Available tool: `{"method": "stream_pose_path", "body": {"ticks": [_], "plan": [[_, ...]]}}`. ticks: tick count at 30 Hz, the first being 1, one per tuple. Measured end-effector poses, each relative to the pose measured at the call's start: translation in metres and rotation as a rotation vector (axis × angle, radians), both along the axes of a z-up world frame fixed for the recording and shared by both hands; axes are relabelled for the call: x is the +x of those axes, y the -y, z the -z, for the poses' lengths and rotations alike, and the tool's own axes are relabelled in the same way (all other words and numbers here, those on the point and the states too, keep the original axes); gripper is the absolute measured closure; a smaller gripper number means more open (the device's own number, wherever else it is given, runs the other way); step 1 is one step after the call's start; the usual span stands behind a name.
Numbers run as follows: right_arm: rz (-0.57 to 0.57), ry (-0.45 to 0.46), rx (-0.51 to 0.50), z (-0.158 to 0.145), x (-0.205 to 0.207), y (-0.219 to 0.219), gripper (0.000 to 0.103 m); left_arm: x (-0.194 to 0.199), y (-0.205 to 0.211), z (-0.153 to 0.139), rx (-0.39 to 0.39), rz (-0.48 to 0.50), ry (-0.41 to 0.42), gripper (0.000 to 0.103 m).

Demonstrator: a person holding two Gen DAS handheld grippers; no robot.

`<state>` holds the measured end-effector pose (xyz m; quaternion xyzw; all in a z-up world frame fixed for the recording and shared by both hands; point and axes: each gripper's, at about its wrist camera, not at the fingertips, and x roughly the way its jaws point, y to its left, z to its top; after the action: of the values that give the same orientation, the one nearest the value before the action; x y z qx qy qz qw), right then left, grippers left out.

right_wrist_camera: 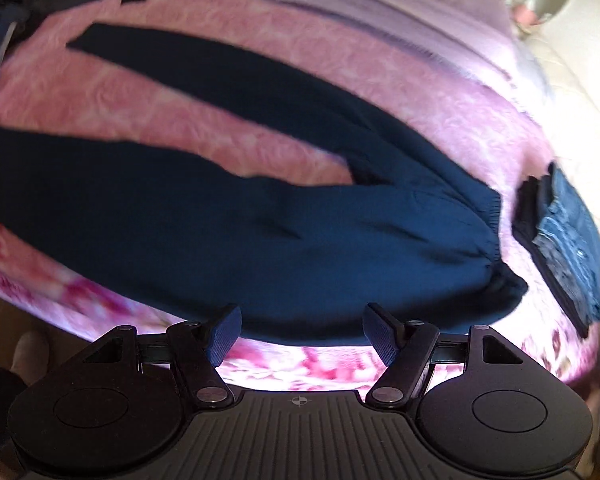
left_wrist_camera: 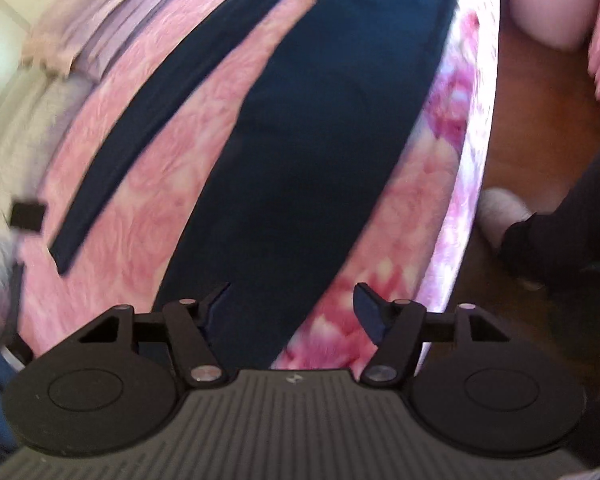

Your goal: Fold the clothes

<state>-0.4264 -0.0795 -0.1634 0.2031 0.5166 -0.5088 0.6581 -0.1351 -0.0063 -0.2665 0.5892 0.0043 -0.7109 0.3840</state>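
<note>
A pair of dark navy trousers [right_wrist_camera: 260, 232] lies flat on a pink patterned bed cover [right_wrist_camera: 260, 152], legs spread apart toward the left, waistband at the right. In the left wrist view the same trousers [left_wrist_camera: 320, 140] run from the bottom centre up and away, one thin leg off to the left. My left gripper [left_wrist_camera: 292, 312] hovers open above the lower end of the wide leg, holding nothing. My right gripper [right_wrist_camera: 300, 334] stands open just above the near edge of the trousers' hip part, with nothing between its fingers.
Folded blue denim and dark clothes [right_wrist_camera: 560, 248] lie stacked on the bed right of the waistband. Pale lilac bedding [right_wrist_camera: 380, 8] lies at the far side. Brown floor [left_wrist_camera: 540, 140] runs along the bed edge, with a person's dark-socked foot [left_wrist_camera: 548, 236] on it.
</note>
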Motion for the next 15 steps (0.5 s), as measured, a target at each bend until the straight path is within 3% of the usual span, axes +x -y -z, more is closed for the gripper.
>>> {"method": "stream_pose_path", "body": {"ticks": [3, 6, 10, 15], "plan": [[-0.026, 0.006, 0.001, 0.014, -0.013, 0.004, 0.032, -0.014, -0.005, 0.026, -0.045, 0.052, 0.090, 0.044], [-0.008, 0.010, 0.022, 0.027, -0.020, 0.005, 0.032, -0.019, -0.009, 0.040, -0.103, 0.082, 0.119, 0.043], [0.038, 0.029, 0.041, 0.036, -0.024, 0.003, 0.032, -0.009, -0.012, 0.043, -0.146, 0.135, 0.129, 0.042], [0.007, 0.001, 0.027, 0.042, -0.021, -0.006, 0.032, 0.024, -0.007, 0.044, -0.201, 0.110, 0.184, 0.043]]}}
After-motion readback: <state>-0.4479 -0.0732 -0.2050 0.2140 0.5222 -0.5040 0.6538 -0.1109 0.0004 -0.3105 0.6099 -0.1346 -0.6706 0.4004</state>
